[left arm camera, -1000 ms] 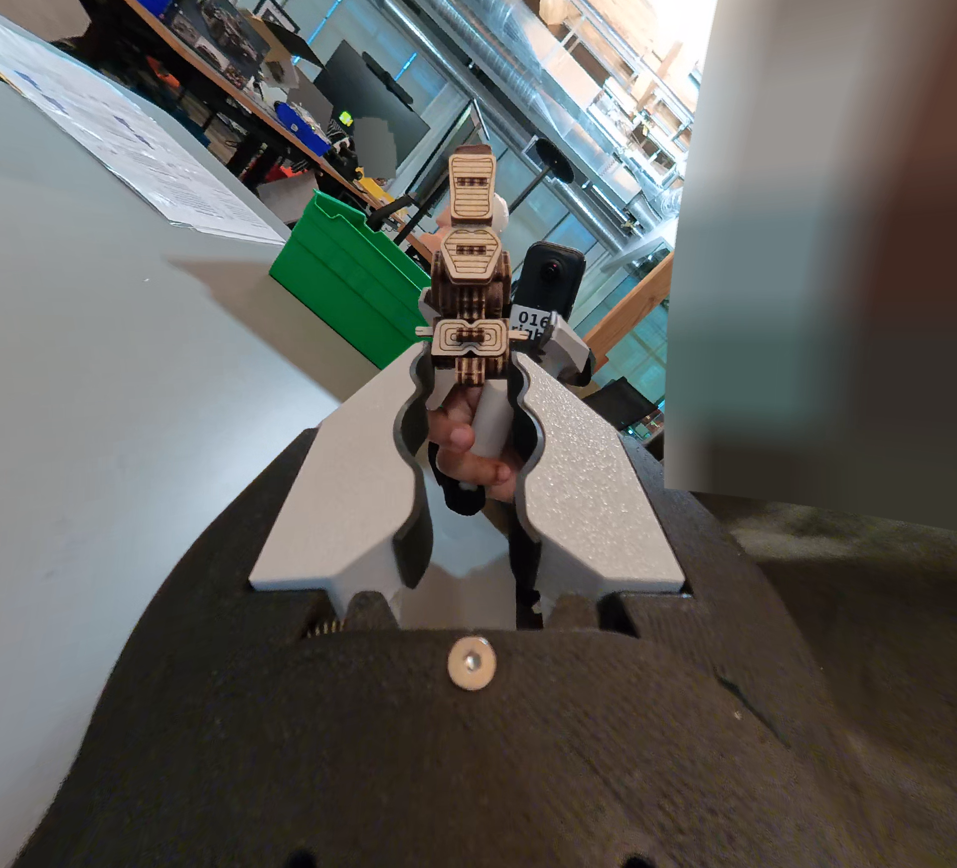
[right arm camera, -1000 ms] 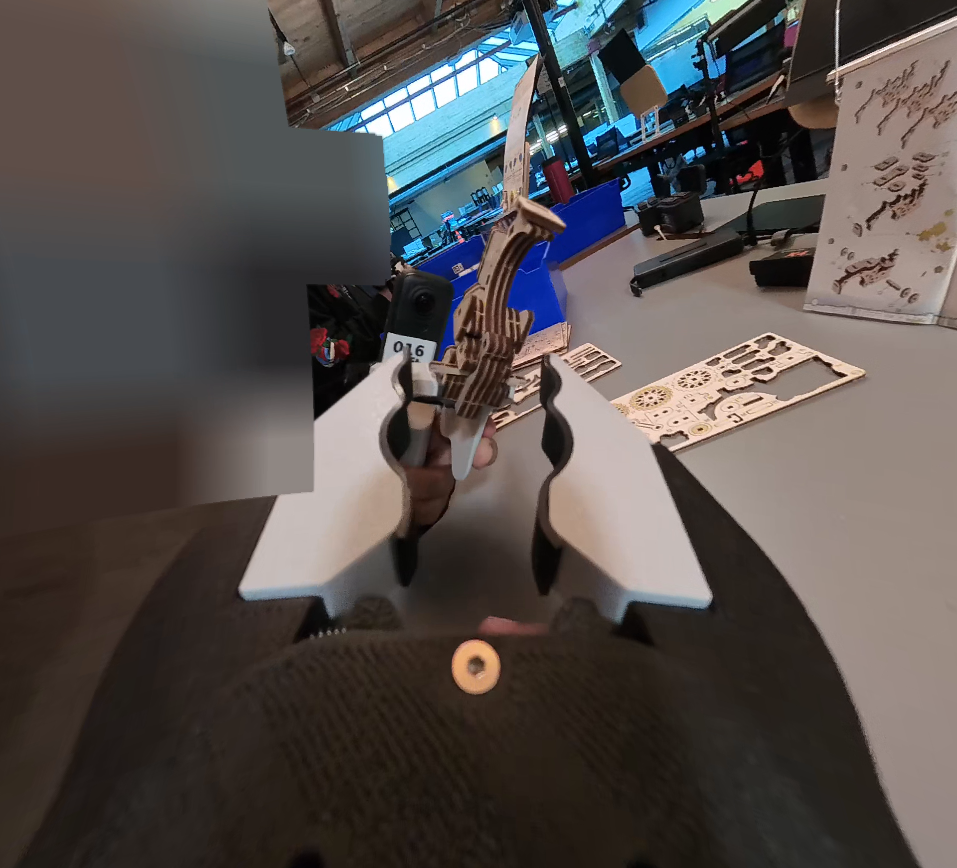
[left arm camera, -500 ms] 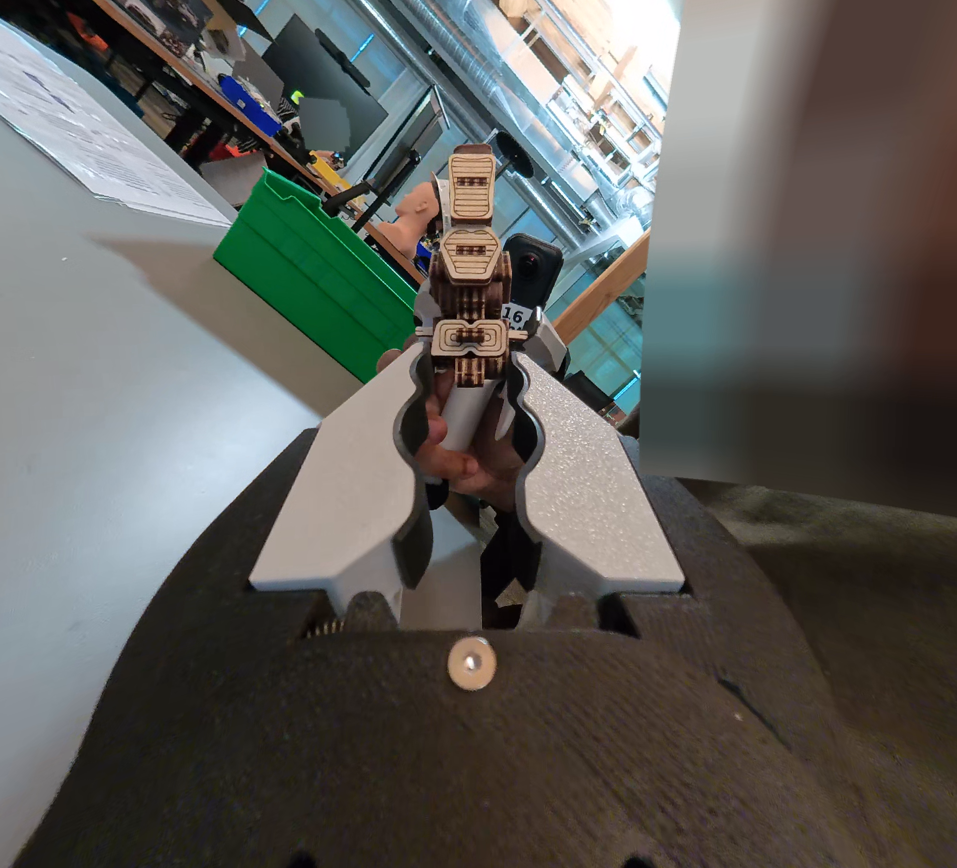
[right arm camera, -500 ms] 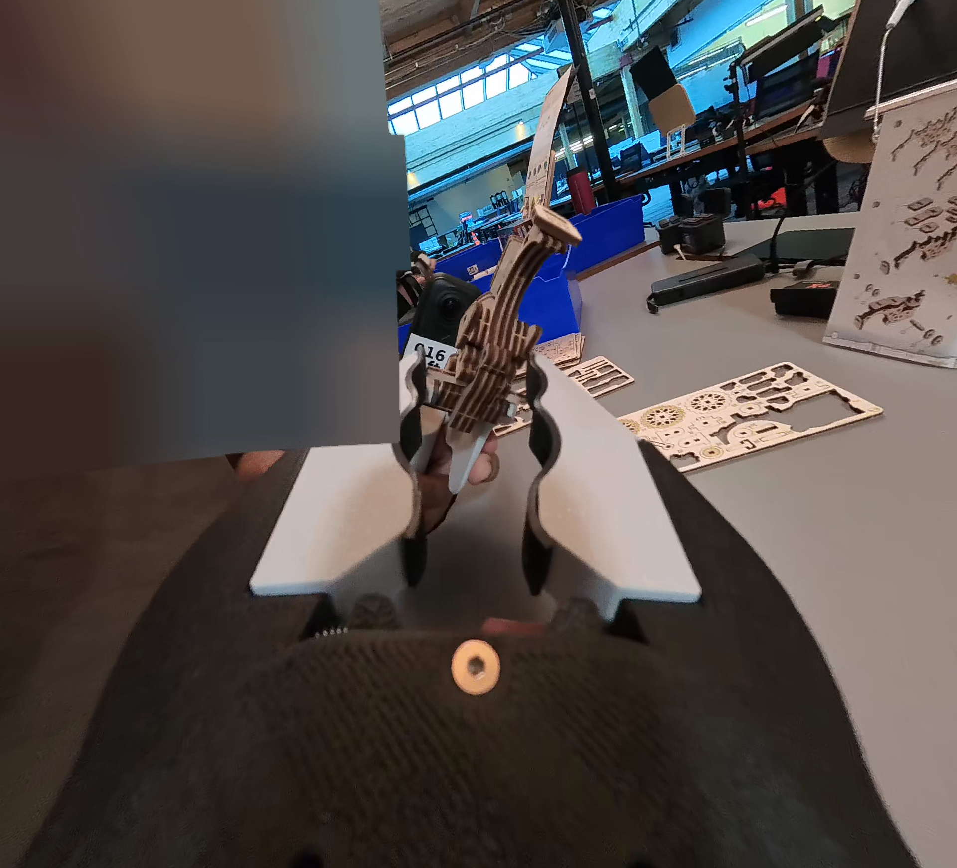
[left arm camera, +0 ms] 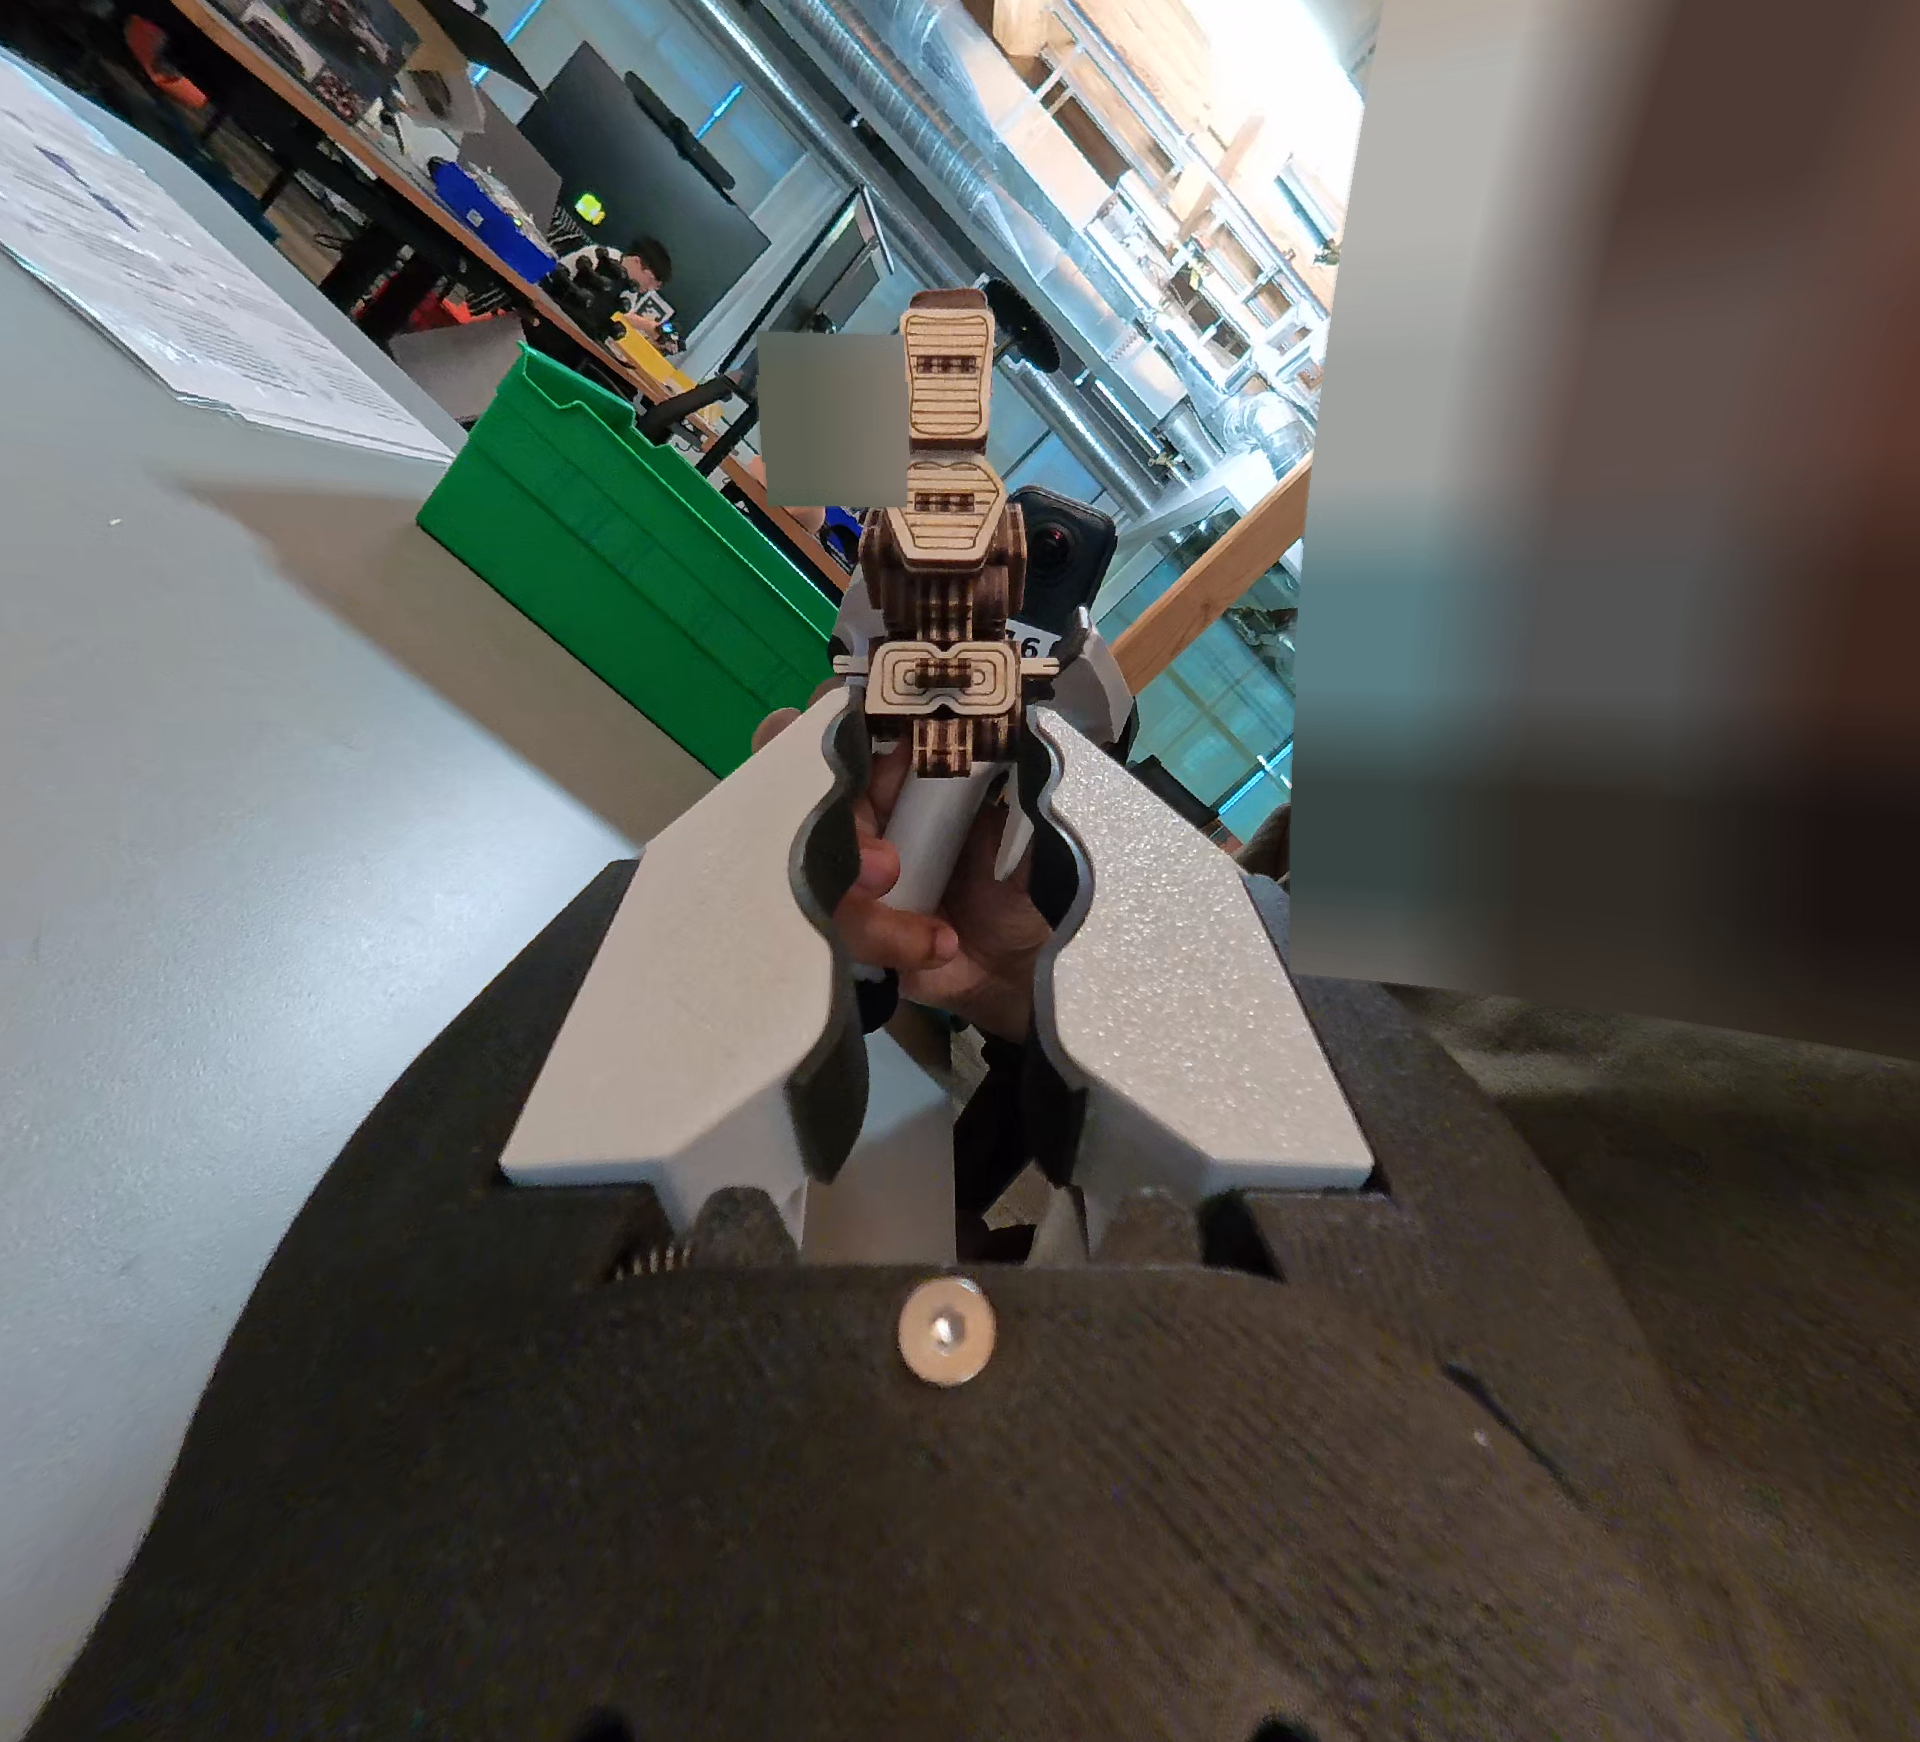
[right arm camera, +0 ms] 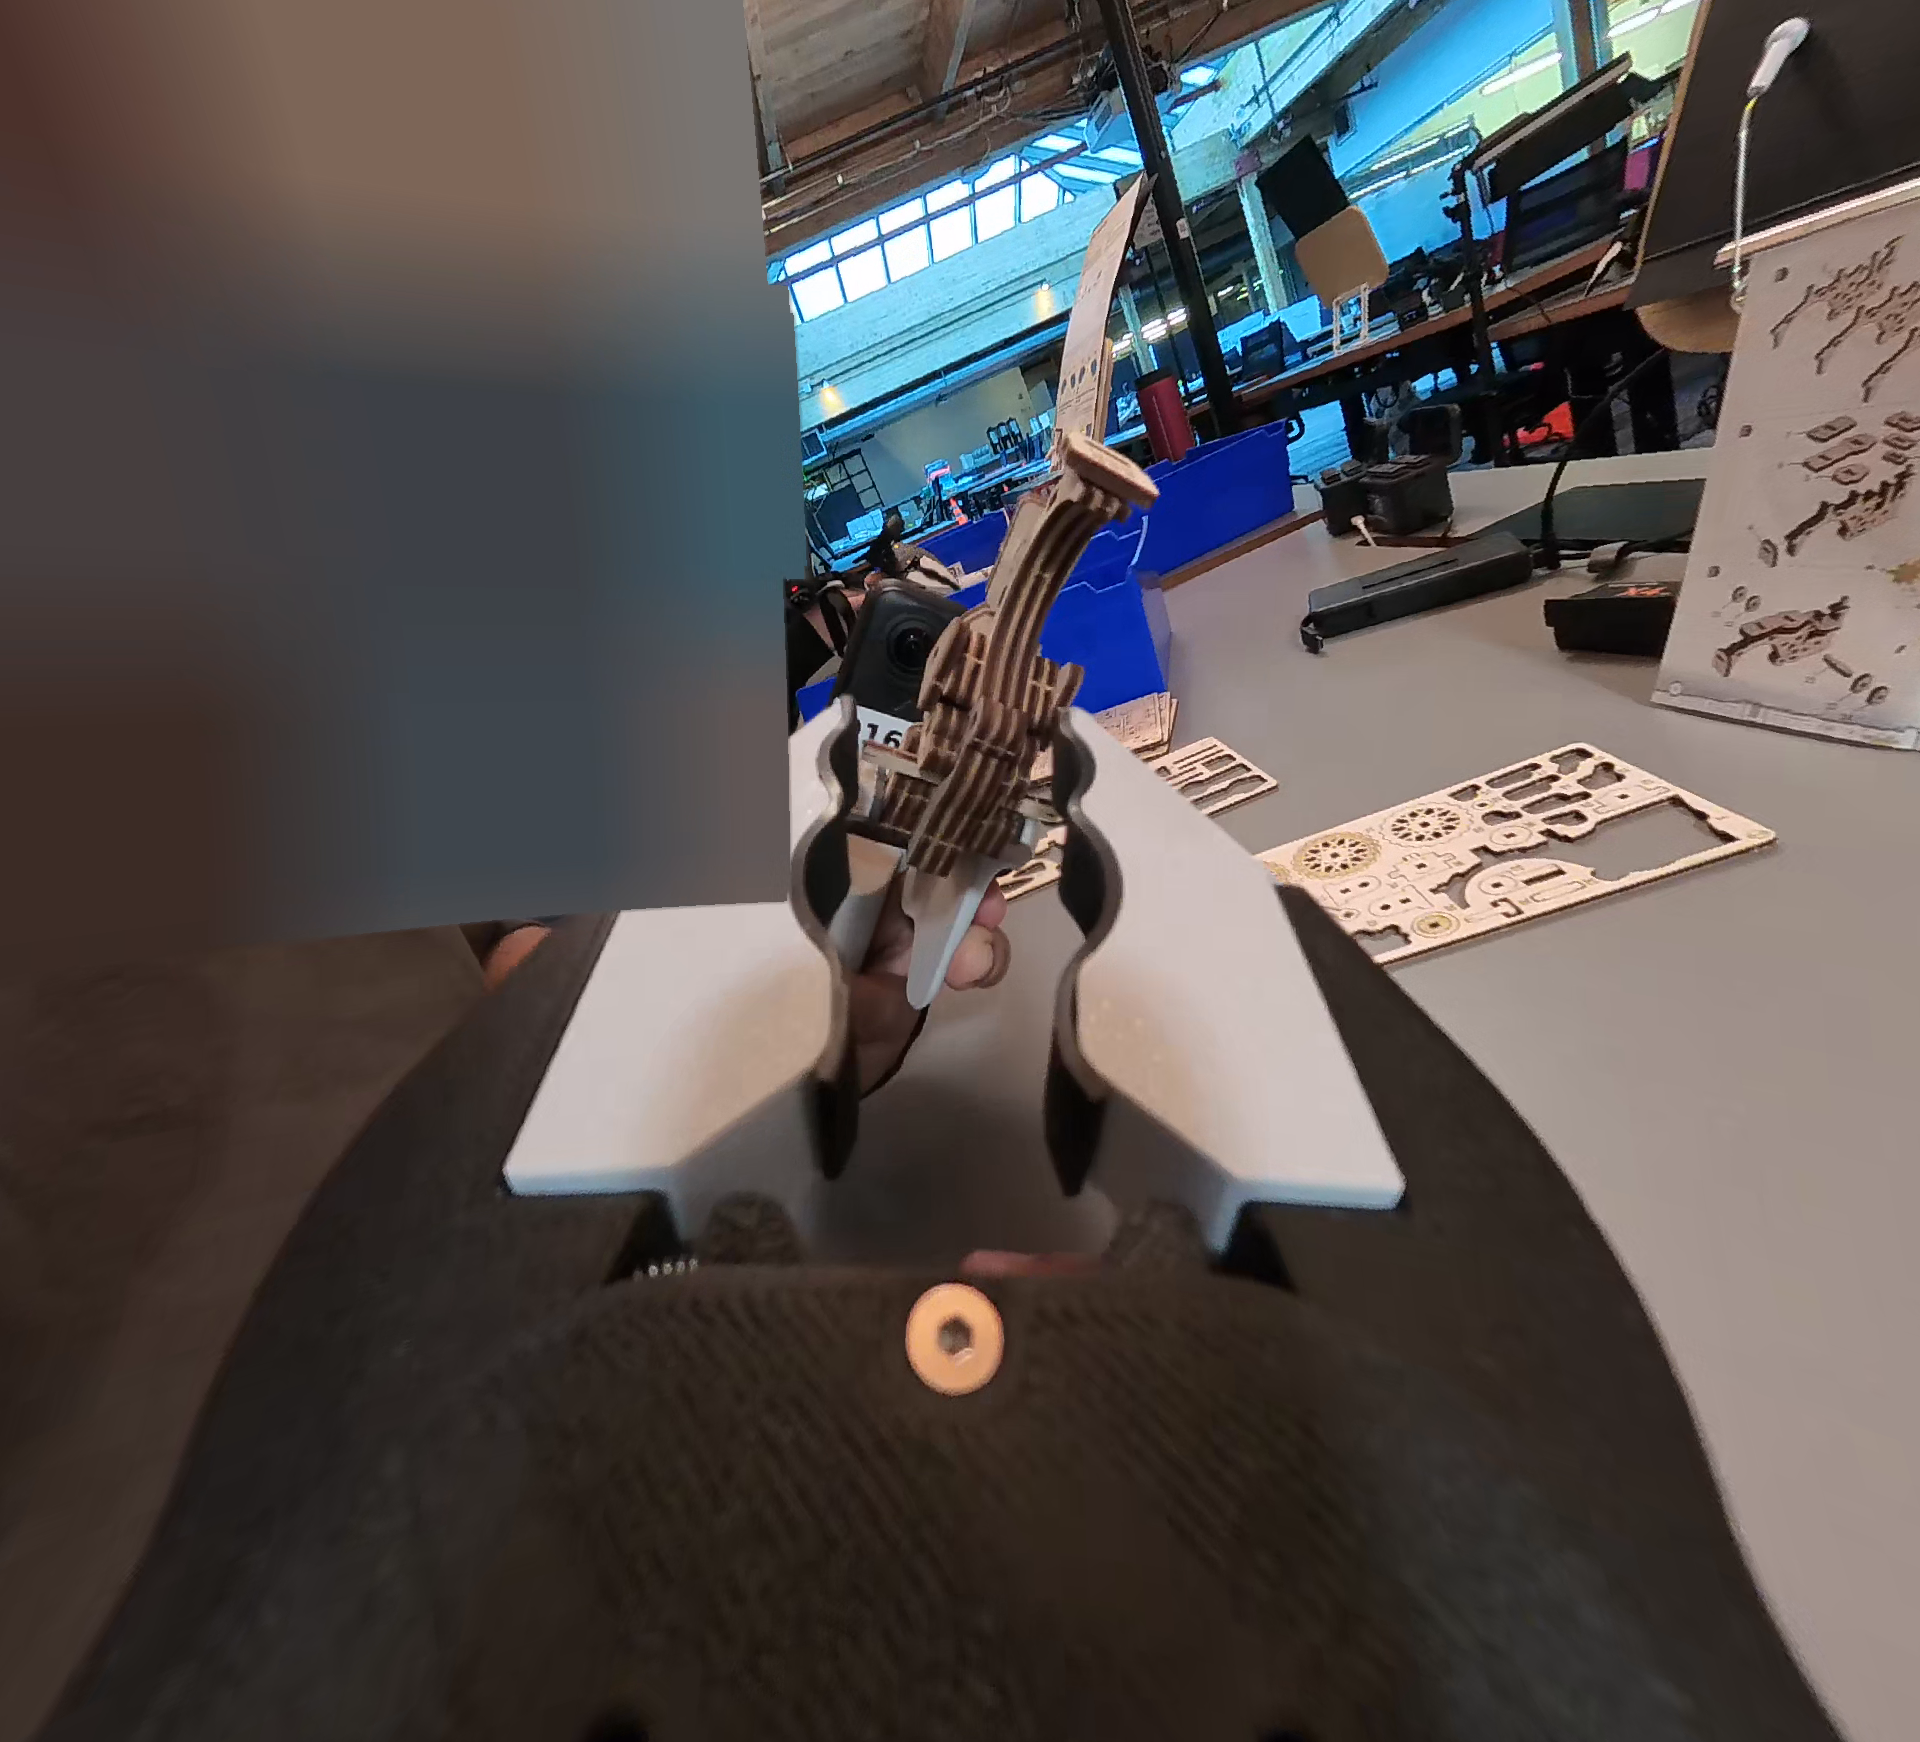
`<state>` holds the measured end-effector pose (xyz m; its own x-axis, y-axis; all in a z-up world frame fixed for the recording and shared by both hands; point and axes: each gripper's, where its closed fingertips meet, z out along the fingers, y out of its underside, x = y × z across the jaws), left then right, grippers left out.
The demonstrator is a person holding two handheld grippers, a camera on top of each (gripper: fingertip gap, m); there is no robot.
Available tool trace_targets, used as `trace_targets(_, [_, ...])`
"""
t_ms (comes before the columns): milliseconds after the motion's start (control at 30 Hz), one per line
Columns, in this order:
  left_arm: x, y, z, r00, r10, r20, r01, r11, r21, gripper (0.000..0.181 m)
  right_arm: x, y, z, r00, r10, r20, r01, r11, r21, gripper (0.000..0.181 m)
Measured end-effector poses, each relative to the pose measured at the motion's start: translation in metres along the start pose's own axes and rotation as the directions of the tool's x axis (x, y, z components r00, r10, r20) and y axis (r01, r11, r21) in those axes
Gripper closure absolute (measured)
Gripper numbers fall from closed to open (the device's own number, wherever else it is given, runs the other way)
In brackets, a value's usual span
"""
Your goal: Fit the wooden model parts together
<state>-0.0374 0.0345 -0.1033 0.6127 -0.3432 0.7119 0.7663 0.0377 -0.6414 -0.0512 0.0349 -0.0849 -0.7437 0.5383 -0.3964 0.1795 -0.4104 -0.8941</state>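
A layered brown and pale wooden model (left arm camera: pixel 945 549) stands upright, held in the air between the two grippers, which face each other. My left gripper (left arm camera: pixel 940 736) is shut on its lower part, with the flat cross piece just above the fingertips. In the right wrist view the model (right arm camera: pixel 997 684) leans up to the right, and my right gripper (right arm camera: pixel 961 747) has its fingers closed against both sides of it. The left gripper's pale fingers (right arm camera: pixel 940 934) and a hand show below the model there. The model's lowest end is hidden.
A grey table (left arm camera: pixel 208 757) carries a green bin (left arm camera: pixel 623 570) and a printed sheet (left arm camera: pixel 156 279). On the right side lie flat wooden part sheets (right arm camera: pixel 1507 851), a standing instruction sheet (right arm camera: pixel 1829 497), blue bins (right arm camera: pixel 1101 632) and black devices (right arm camera: pixel 1423 580). The tips of both grippers are at nearly the same place.
My right gripper's fingers have narrowed from wide open onto the model's sides. My left gripper has kept its hold, and both views have shifted a little.
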Motion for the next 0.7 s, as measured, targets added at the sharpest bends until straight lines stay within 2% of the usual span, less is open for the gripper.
trace_targets(700, [-0.0029, 0.0002, -0.0007, 0.999, 0.027, 0.029, -0.027, 1.000, -0.010, 0.156, 0.0006, 0.0039, 0.0013, 1.000, -0.002, 0.002, 0.002, 1.000, -0.018, 0.153])
